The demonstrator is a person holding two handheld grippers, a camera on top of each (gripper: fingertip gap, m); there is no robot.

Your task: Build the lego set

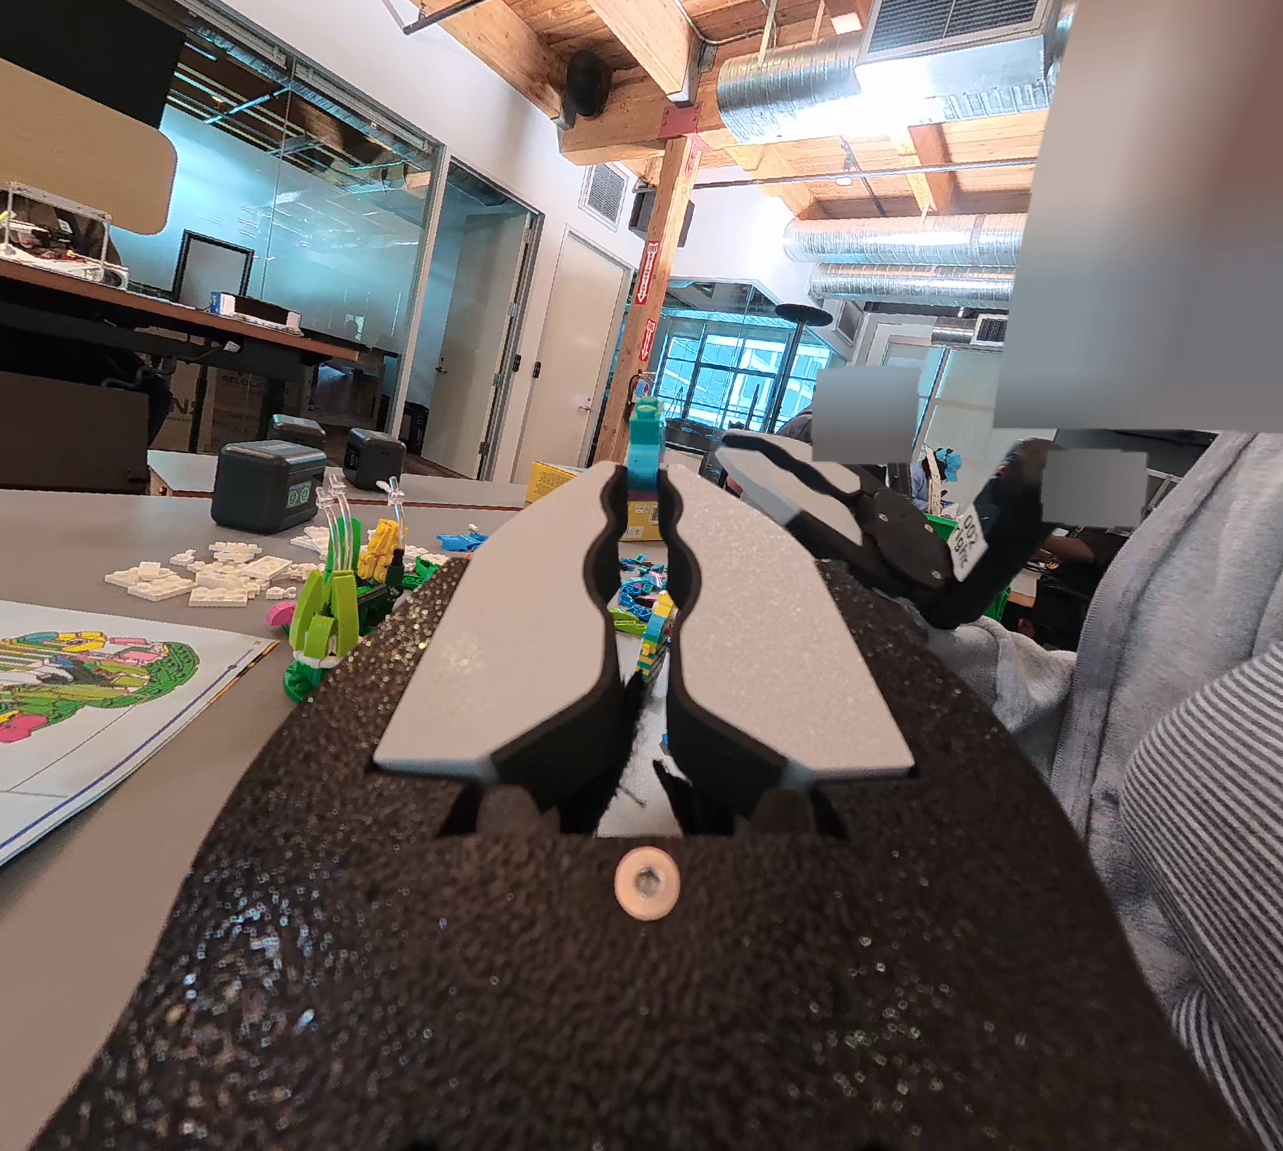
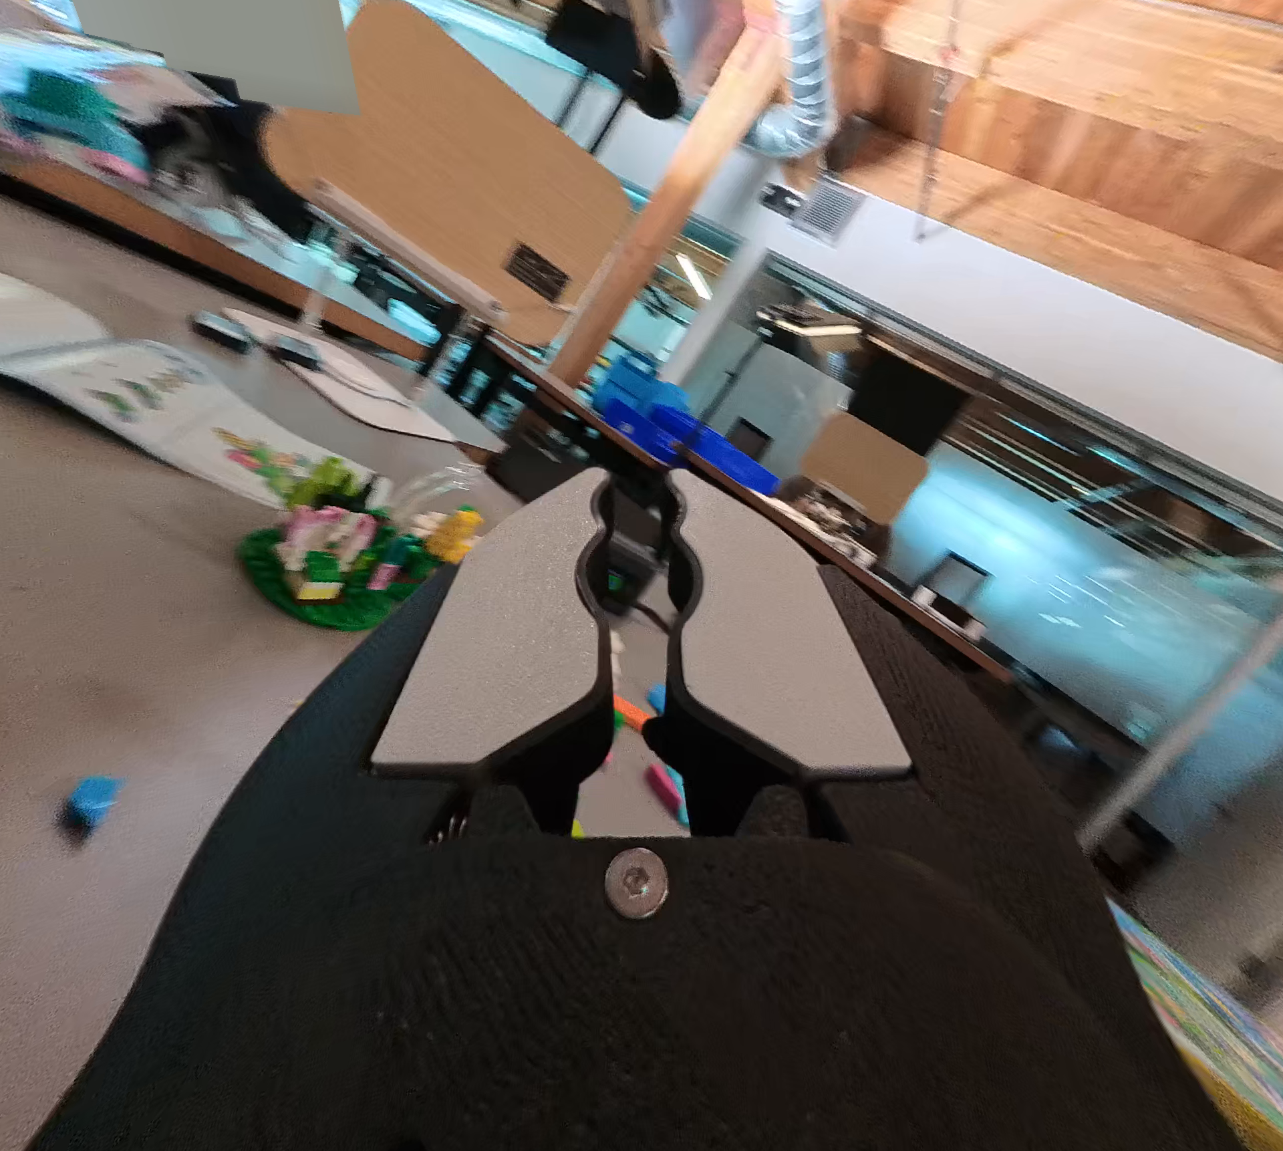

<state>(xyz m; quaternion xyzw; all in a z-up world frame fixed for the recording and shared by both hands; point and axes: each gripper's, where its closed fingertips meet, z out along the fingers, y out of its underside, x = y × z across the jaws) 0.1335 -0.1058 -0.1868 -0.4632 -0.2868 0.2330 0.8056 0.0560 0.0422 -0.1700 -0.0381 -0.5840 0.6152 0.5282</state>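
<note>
Left tongs [image 1: 642, 482] pinched a teal brick [image 1: 646, 433]: light, rigid, slick; best held by flat sides. Right tongs [image 2: 637, 486] stood nearly closed, empty, above the bench [image 2: 139, 666].

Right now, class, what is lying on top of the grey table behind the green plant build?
Behind the green plant build on the table lie loose white plates and a yellow piece; the left gripper hides what lies further right.

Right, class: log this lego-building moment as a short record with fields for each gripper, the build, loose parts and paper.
left gripper: shut on a teal lego piece, raised above the table
right gripper: nearly closed, holds nothing
build: green-based model on the table
loose parts: white pieces
paper: instruction booklet, open
</note>
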